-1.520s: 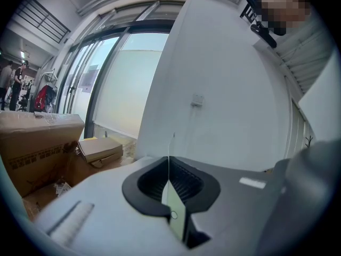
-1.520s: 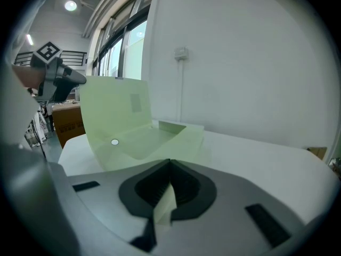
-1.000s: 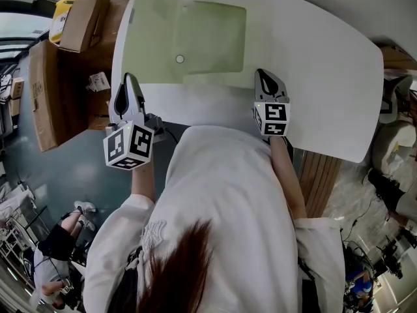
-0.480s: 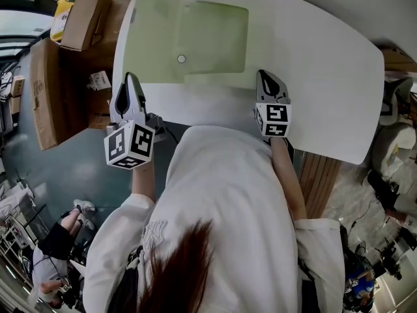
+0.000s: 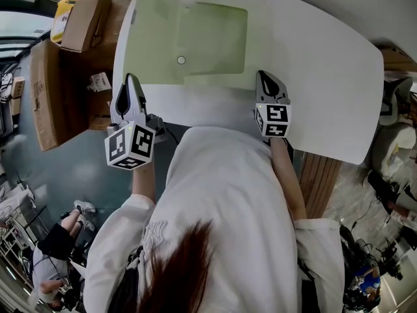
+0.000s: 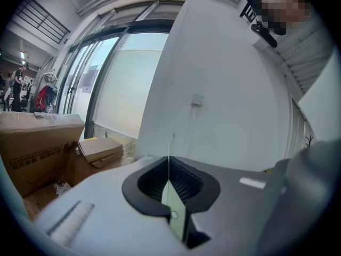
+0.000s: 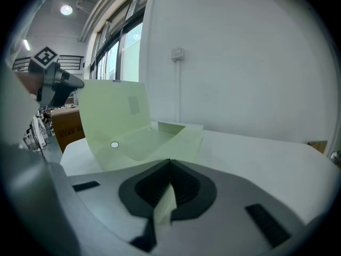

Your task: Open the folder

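A pale green folder [image 5: 195, 41] lies open on the white table [image 5: 313, 77]; its left cover [image 5: 148, 34] stands up and a white snap button [image 5: 181, 60] shows inside. At the table's left edge my left gripper [image 5: 130, 78] is shut on the cover's thin edge [image 6: 176, 217], which runs between the jaws in the left gripper view. My right gripper [image 5: 262, 74] is shut on the folder's near right corner; a green sheet [image 7: 166, 207] sits between its pads. In the right gripper view the raised cover [image 7: 112, 113] stands at the left, and the left gripper [image 7: 56, 87] is beside it.
Cardboard boxes [image 5: 81, 18] and a large flat carton [image 5: 44, 93] stand on the floor left of the table. Wooden slats [image 5: 319, 178] lie below the table's right end. A person [image 5: 58, 240] is on the floor at the lower left.
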Demonstrator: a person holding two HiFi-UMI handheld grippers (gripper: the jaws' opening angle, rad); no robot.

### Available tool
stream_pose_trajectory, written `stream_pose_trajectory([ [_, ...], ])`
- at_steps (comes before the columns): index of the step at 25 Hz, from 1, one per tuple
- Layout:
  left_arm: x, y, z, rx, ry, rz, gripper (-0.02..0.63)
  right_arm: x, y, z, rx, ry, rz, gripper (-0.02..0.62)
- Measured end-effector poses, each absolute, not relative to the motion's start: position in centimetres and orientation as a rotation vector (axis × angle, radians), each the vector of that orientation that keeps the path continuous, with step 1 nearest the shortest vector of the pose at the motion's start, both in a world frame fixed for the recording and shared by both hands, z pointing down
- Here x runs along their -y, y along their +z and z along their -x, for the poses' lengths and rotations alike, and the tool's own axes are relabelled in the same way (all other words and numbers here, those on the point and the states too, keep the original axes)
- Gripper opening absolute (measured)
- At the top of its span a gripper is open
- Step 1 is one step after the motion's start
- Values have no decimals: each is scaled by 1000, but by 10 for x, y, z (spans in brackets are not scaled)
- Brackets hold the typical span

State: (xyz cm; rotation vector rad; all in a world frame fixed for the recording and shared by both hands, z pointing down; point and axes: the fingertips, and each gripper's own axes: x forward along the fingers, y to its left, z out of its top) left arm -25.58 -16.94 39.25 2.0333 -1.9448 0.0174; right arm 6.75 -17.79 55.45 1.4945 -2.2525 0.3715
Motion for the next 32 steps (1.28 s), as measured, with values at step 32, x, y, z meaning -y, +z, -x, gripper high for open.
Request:
stream_pose_trajectory([
  [32, 173, 382, 221, 1845, 74, -2203, 11, 191, 364, -101, 2468, 73, -1703, 7],
])
